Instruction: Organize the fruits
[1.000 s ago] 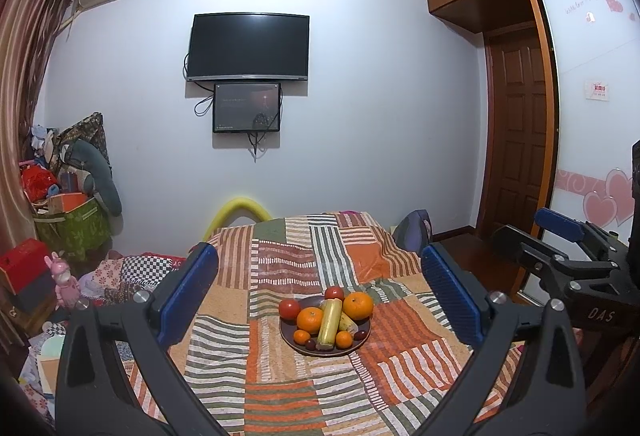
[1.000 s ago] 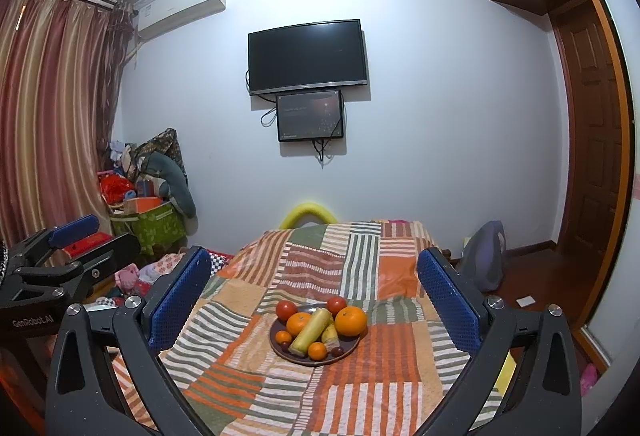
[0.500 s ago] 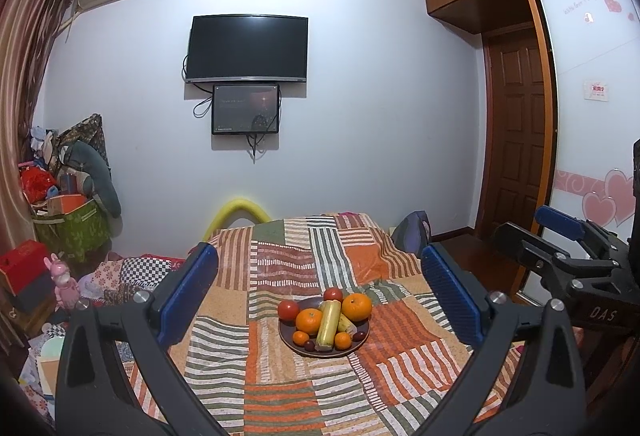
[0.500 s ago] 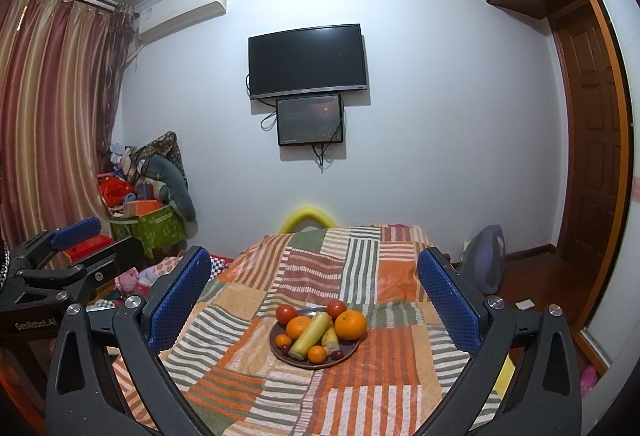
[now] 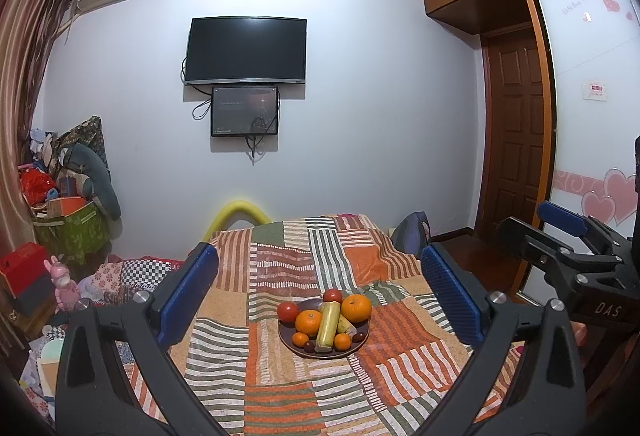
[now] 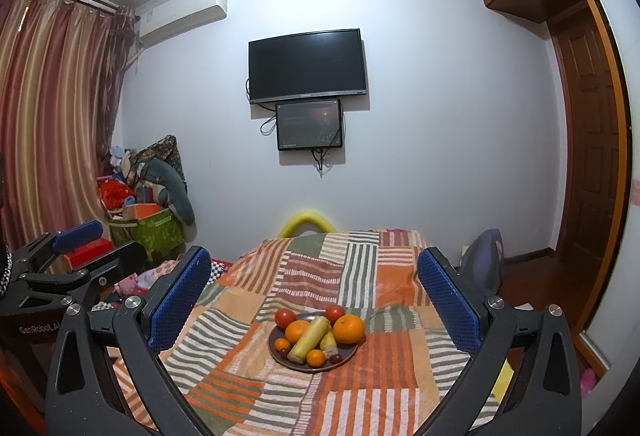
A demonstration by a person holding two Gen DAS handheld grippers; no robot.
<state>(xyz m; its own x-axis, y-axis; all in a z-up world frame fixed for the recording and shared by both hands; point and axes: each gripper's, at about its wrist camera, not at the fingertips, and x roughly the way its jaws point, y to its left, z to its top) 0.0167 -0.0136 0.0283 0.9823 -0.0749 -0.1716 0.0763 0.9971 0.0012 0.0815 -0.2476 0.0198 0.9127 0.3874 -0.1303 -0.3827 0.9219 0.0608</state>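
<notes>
Barely shifted since a second ago: both views tipped slightly, so the plate (image 5: 356,346) sits a touch lower in the right wrist view and a touch higher in the left one; fruit itself unmoved. No approach made in that time, so nothing gained or lost for the task.

Left gripper (image 5: 320,294) held well back from the plate, jaws wide apart, nothing between them. Right gripper (image 6: 314,294) likewise spread wide, empty, also well short of the plate; seen too at the right edge of the left wrist view.

Plate resting on the striped blanket (image 5: 288,260) covering the surface, near the middle. Heaped on it: two tomatoes (image 5: 288,311) at the back, a big orange (image 5: 356,308) on the right, another orange (image 5: 309,322) on the left, a corn cob (image 5: 327,326) lying lengthwise down the centre, small oranges (image 5: 300,339) at the front, dark small fruits beside them, too small to name. All fruit gathered on the plate, none loose on the blanket.

Fits either a pile waiting to be sorted out or a tidy-up already finished with everything collected; no telling which from this.
</notes>
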